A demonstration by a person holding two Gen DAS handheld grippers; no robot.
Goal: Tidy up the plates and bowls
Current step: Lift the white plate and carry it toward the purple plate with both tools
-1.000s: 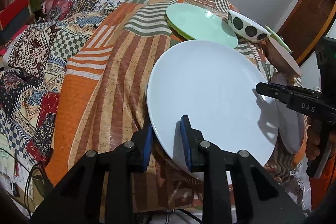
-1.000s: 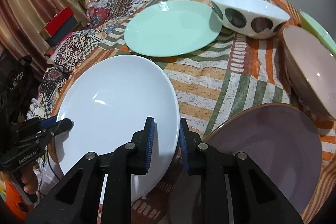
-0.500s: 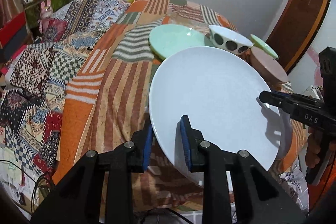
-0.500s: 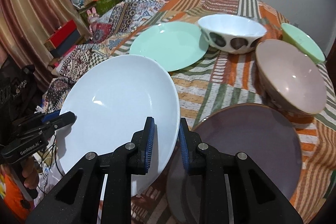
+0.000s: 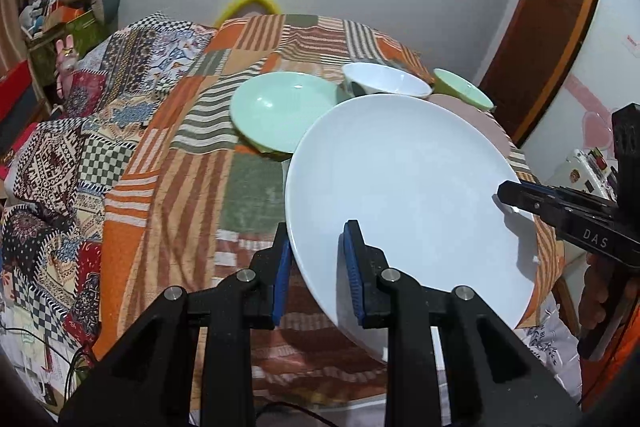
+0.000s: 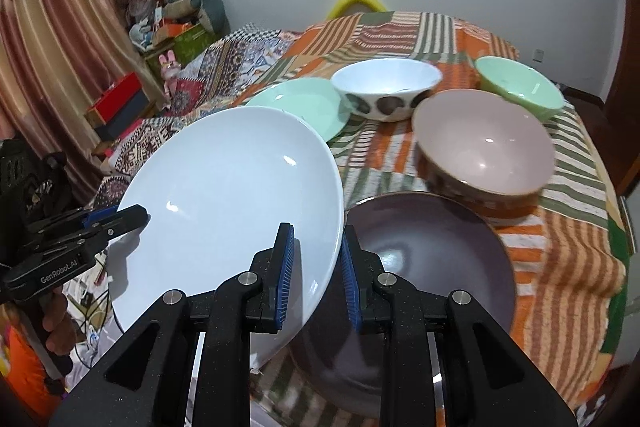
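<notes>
A large white plate hangs in the air above the near edge of the table, held from both sides. My left gripper is shut on its left rim; my right gripper is shut on its right rim. Each gripper shows at the plate's far edge in the other's view: the right gripper, the left gripper. Beneath the plate's right side lies a dark purple plate. Farther back sit a mint green plate, a white spotted bowl, a pink-brown bowl and a small green bowl.
The table wears a striped orange and green patchwork cloth. Left of it a patterned quilt covers a bed, with boxes and toys beyond. A wooden door frame stands to the right. A person's hand holds the left gripper.
Both grippers have lifted the white plate up off the table and drawn it back toward me; more of the wall and the far bowls now shows. The grips are unchanged.
</notes>
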